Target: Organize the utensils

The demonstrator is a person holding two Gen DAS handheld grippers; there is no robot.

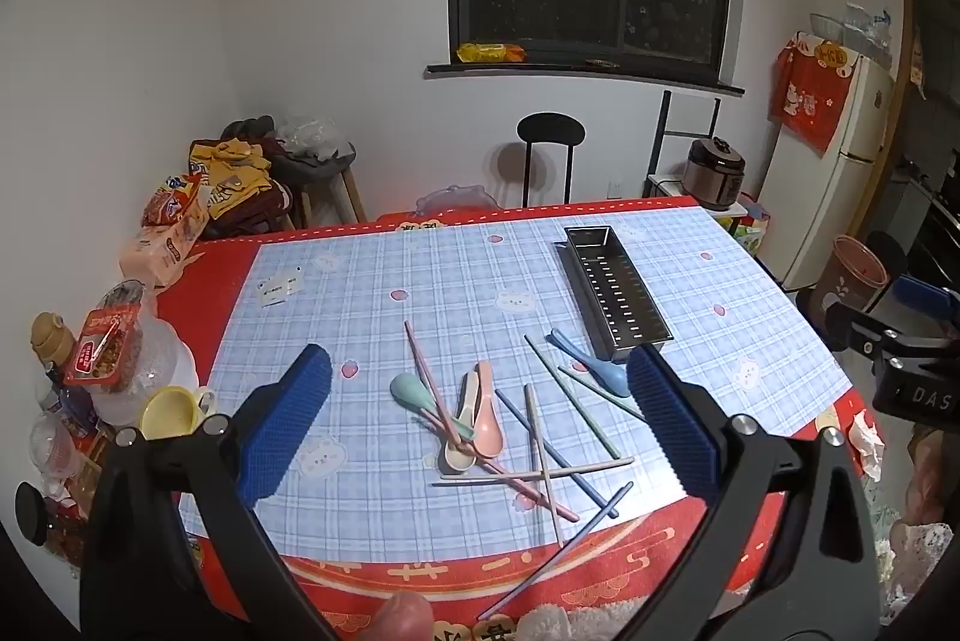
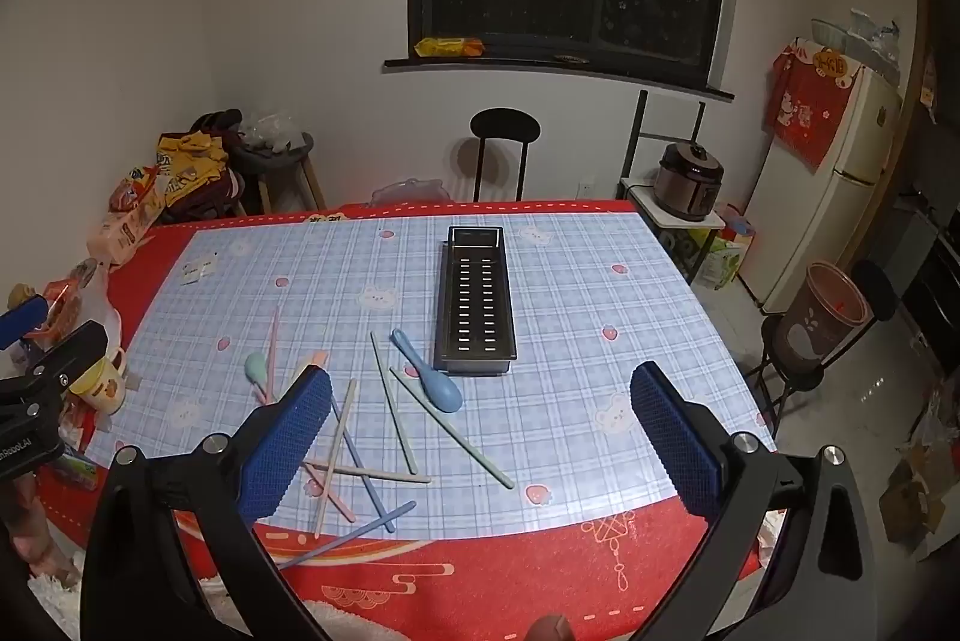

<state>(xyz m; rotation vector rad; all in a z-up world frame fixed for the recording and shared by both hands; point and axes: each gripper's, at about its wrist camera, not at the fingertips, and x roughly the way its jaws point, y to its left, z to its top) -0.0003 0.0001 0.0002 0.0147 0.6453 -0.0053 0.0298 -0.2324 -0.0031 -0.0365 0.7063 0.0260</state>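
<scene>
The right gripper [image 1: 918,341] reads "DAS" on its black body. Both it and the left gripper [image 1: 480,413] have fingers spread wide, holding nothing, over the desk [image 1: 360,293].

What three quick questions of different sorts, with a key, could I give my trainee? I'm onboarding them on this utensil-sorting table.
1. True or false: the metal tray already holds utensils.
2. Which spoon lies closest to the tray: A pink spoon, B blue spoon, C green spoon?
3. Fill in: the left gripper and right gripper are both ____ and hold nothing.

Key: 1 false, the tray is empty; 2 B; 3 open.
</scene>
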